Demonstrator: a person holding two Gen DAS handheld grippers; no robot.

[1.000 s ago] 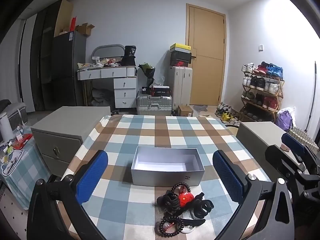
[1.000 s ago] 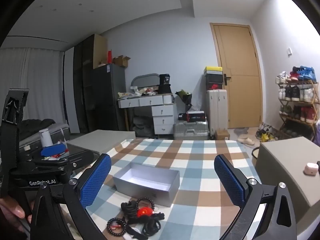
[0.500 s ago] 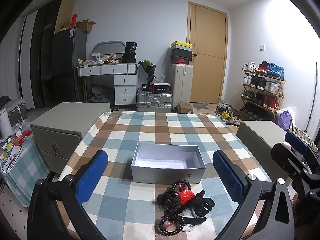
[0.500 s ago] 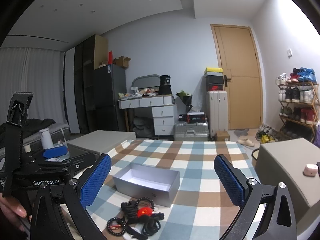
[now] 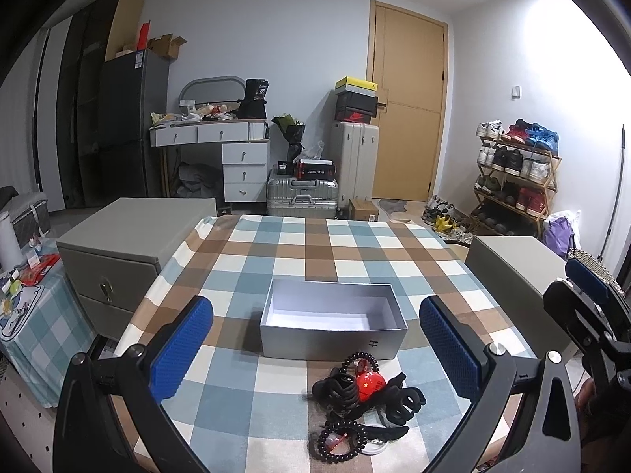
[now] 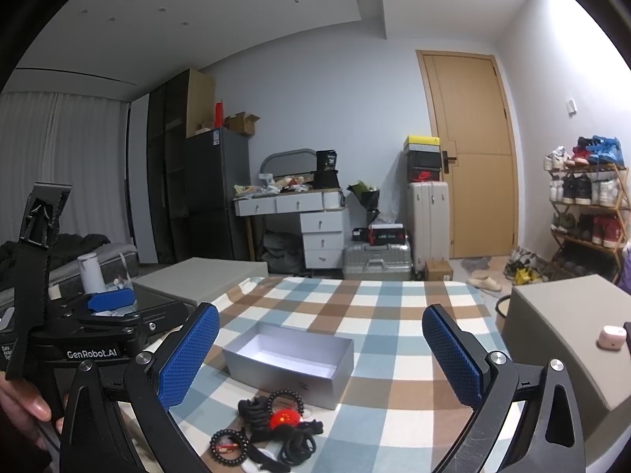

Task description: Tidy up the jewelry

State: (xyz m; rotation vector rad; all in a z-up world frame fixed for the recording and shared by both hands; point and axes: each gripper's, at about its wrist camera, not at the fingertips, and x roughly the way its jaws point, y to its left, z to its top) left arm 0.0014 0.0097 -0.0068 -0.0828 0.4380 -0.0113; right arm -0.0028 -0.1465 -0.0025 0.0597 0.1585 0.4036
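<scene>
Lying in a tangled heap (image 5: 363,406) on the checked tabletop (image 5: 244,406), just in front of the open grey box (image 5: 332,325), are black bead bracelets, black hair claws and a red round piece with yellow stars. The left tool (image 5: 315,351) and right tool (image 6: 321,358) both hover above it, blue pads spread wide, gripping nothing

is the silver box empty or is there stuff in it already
Empty: the silver box shows only its bare white floor; the jewelry pile lies outside, in front of it.
</scene>
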